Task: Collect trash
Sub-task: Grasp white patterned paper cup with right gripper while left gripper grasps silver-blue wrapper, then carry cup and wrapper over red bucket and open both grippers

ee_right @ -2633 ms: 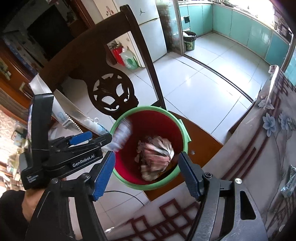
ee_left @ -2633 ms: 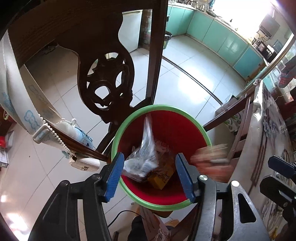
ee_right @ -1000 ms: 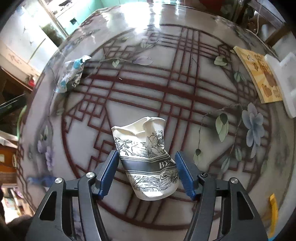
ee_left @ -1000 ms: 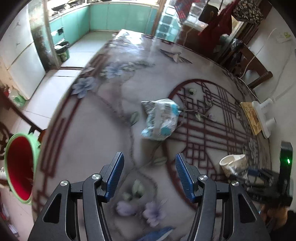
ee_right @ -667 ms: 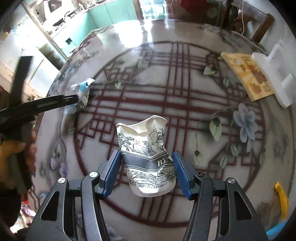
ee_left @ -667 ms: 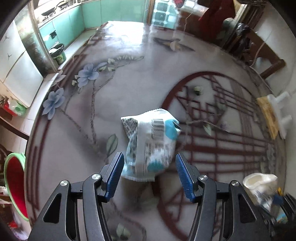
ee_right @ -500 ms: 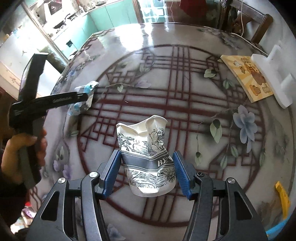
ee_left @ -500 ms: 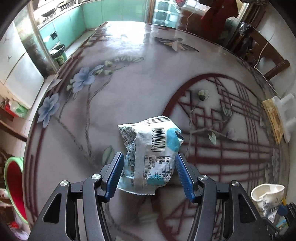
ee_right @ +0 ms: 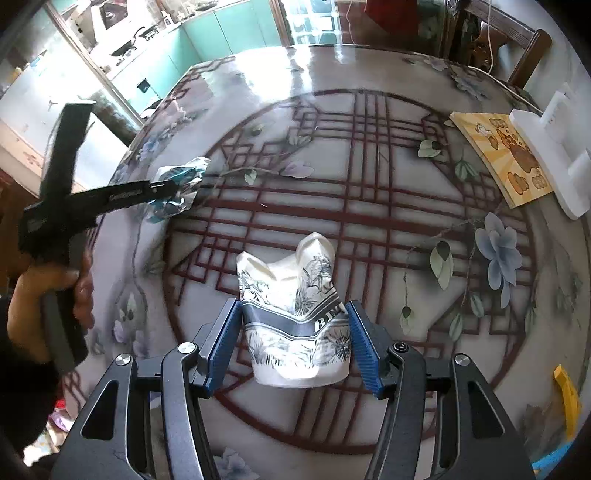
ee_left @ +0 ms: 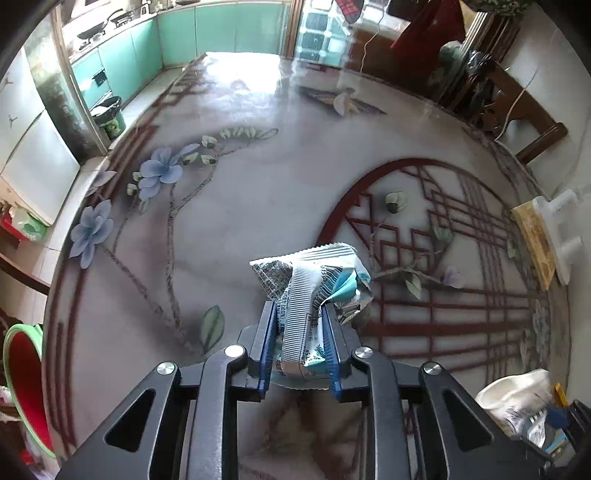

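My left gripper (ee_left: 298, 334) is shut on a crumpled white and blue snack wrapper (ee_left: 312, 280), squeezed between its blue pads over the patterned table (ee_left: 229, 192). In the right wrist view the left gripper (ee_right: 173, 188) shows at the left with the wrapper (ee_right: 181, 184) in it. My right gripper (ee_right: 293, 338) is closed against both sides of a crushed white paper cup (ee_right: 295, 317) with a grey floral print. The cup (ee_left: 513, 398) also shows at the lower right of the left wrist view. The red bin with a green rim (ee_left: 22, 380) stands off the table's left edge.
A yellow picture card (ee_right: 506, 158) and a white plastic stand (ee_right: 550, 155) lie at the table's right side. A yellow strip (ee_right: 567, 398) lies at the near right edge. A wooden chair (ee_left: 517, 118) stands behind the table. Kitchen cabinets (ee_left: 207, 33) are beyond.
My left gripper has closed on the snack wrapper, crumpling it. My right gripper's pads have tightened on the paper cup, which has stayed in place.
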A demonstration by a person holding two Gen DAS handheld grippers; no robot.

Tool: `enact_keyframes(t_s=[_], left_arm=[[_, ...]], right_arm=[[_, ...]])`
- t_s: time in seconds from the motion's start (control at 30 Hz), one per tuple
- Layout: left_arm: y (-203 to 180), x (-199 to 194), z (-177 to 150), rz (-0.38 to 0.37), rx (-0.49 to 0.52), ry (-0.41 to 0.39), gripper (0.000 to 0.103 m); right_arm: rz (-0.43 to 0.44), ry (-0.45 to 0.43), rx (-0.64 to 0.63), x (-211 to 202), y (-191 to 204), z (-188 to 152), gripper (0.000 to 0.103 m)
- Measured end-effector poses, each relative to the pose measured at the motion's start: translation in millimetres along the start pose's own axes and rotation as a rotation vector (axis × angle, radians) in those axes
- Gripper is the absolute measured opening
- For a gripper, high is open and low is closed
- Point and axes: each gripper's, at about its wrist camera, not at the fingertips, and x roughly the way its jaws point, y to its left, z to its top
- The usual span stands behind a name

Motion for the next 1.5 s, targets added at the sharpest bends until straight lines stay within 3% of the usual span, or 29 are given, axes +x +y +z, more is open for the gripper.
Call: enact_keyframes(t_s=[0.2,0.3,0.43,0.5,0.57,0.77,0.9,1.13,1.17,1.2,1.5], left_arm=[[-2.9,-44.8,-29.6,-0.053,0.027,-0.036,0.021],[-0.8,-68.3,-45.8,-0.061,0.043,-0.059,0.021],[9.3,-96.4,-60.9,-0.066,0.023,-0.093,0.021],[18.3,-112.2,-68.8,-0.067,0.005,-0.109,0.021],[27.1,-128.9,-76.9,-0.061,-0.004,-0.139,0.021],[55.7,-162.7,-109.1,-0.035,-0.060,-0.176,0.021],[70.2,-175.0,-128.6,-0.029,-0.098,-0.178,0.021],[82.5,-184.6,-149.7,-0.031,-0.138,-0.173,0.021],[82.1,-185.0,-150.3,-0.032,-0.137,-0.172,0.021],[82.2,-186.5,-151.4,-0.033,-0.134,-0.172,0.021],[103.6,-197.9,-162.7,-0.019,-0.157,-0.176,0.021]], right_arm=[[0.001,-0.026,0.003,-10.3,7.4,-2.2,0.056],[-0.003,-0.034,-0.009,-14.8,14.2,-3.9,0.047],[-0.006,-0.050,-0.010,-19.9,12.9,-4.5,0.047],[-0.037,-0.058,-0.001,-23.5,5.0,-3.2,0.054],[-0.054,-0.060,-0.007,-24.6,-1.0,-2.3,0.074],[-0.090,0.029,0.013,-9.0,-18.0,-2.1,0.074],[-0.060,0.063,0.033,-11.0,-25.0,-15.5,0.079],[-0.064,0.163,0.036,24.9,-15.2,-37.8,0.080],[-0.072,0.171,0.045,29.2,-14.6,-40.6,0.075],[-0.066,0.167,0.063,31.0,-14.3,-44.0,0.057],[-0.046,0.039,0.000,-7.2,30.9,-47.7,0.053]])
